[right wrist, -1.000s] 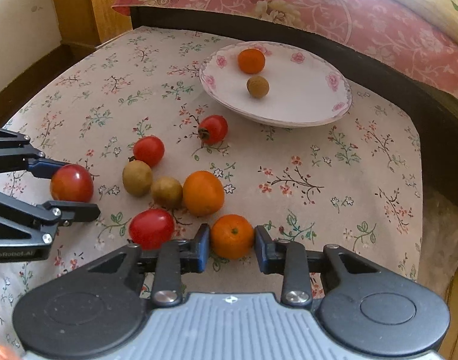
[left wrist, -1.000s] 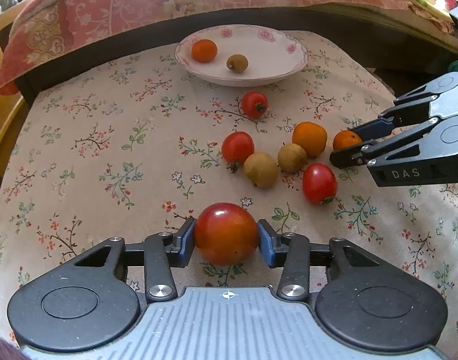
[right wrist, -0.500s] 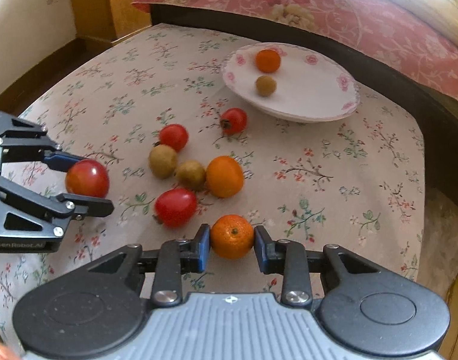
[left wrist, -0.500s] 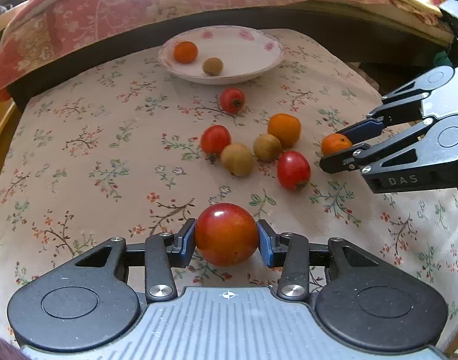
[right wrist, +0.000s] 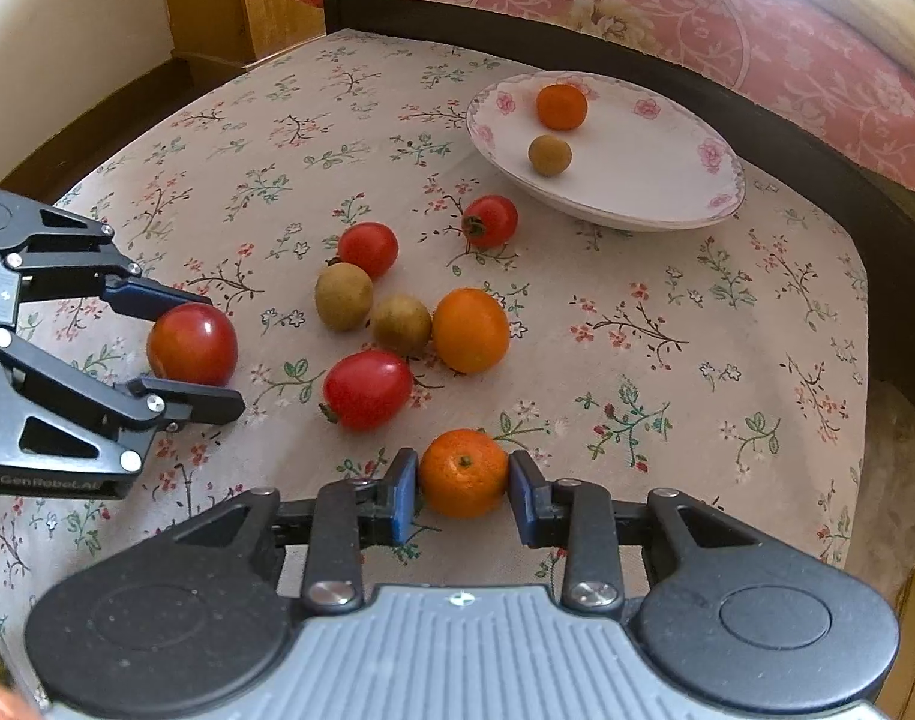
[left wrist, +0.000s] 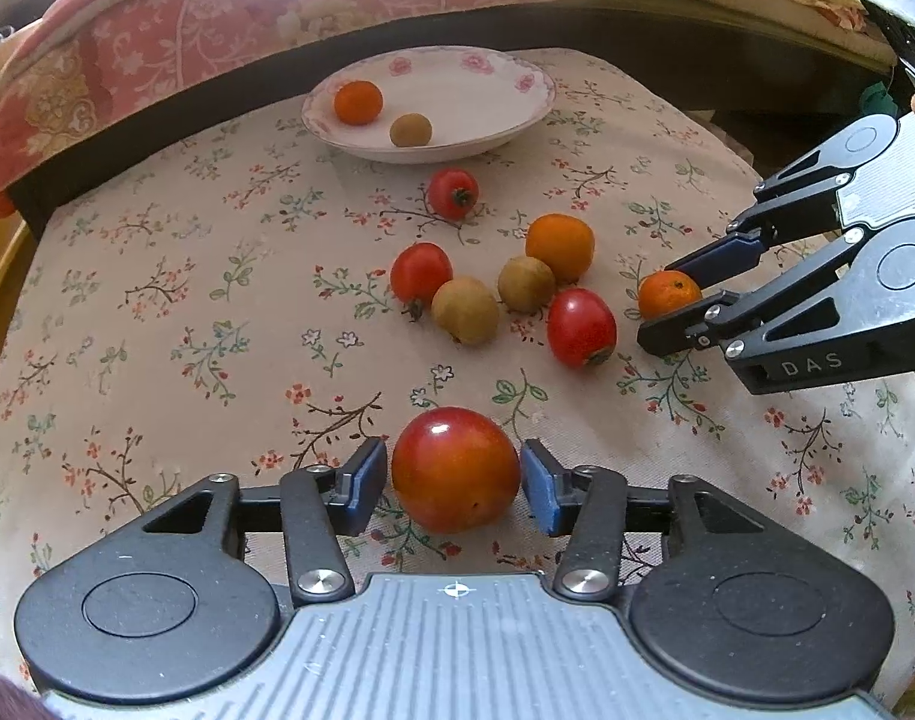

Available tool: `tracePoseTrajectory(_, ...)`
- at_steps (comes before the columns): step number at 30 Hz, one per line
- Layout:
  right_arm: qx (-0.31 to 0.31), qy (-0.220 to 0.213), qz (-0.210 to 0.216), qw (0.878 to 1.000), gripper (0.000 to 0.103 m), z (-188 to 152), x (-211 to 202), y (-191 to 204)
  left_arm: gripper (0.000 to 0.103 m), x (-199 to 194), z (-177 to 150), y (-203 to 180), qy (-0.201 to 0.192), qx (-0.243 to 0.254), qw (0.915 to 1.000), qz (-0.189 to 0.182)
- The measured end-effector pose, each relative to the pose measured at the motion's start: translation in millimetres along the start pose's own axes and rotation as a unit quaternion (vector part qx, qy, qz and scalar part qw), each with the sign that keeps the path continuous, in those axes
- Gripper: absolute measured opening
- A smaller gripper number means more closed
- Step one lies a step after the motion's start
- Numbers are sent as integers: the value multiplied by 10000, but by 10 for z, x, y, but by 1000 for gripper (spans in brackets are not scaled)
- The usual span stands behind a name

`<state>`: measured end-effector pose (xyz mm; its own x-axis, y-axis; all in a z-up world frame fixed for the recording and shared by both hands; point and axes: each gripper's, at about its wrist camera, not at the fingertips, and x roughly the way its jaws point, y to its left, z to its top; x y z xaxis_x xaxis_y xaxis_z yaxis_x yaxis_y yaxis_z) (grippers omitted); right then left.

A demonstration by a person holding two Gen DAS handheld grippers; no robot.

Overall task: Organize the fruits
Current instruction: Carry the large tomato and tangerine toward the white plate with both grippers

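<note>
Gaps beside big tomato (left wrist: 454, 468) in just-widened left tongs (left wrist: 454, 483), right tongs (right wrist: 463, 489) pinching mandarin (right wrist: 463, 471).

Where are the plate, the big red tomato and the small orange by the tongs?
plate (left wrist: 535, 97): left wrist view, bare rim.
big red tomato (left wrist: 454, 468): left wrist view, centre.
small orange (right wrist: 463, 471): right wrist view, centre.

Two hand-held grippers angle steeply downward over the table, near its front edge. The left gripper (left wrist: 455, 477) has just been opening; a red tomato (left wrist: 455, 469) sits between its blue pads with a sliver of gap on each side. The right gripper (right wrist: 463, 489) brackets a small orange (right wrist: 464, 473), pads apparently barely touching it, though contact is hard to judge.
</note>
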<state>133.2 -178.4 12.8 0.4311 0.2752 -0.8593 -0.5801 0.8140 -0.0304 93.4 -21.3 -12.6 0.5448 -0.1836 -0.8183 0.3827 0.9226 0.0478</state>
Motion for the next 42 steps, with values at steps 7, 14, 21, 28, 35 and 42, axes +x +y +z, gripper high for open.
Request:
tracePoseTrajectory(7,35,6,72,10000,43,-28,-9,3,62,13,-14,-5,15,-21,10000,15)
tracePoseTrajectory(14,59,37,-20,10000,35,-25,-13,10,51,-24,-6,-6,-2,-45,10000,22)
tracePoseTrajectory(21,147,13,-145,9998,33,-6,-31,-15,50,-25,32,-8,6,-36,10000,65)
tracePoseTrajectory(28,283,-170,-139,9994,33,73,-113,-67,50,-57,181,-8,-137,-138,9998,58)
tracePoseTrajectory(35,383,-323,-145,9986,34,178,-160,-126,50,-91,392,-16,-336,-153,9993,97)
tracePoseTrajectory(42,565,-500,-172,9970,34,305,-197,-259,50,-63,627,-33,-497,-146,9986,130)
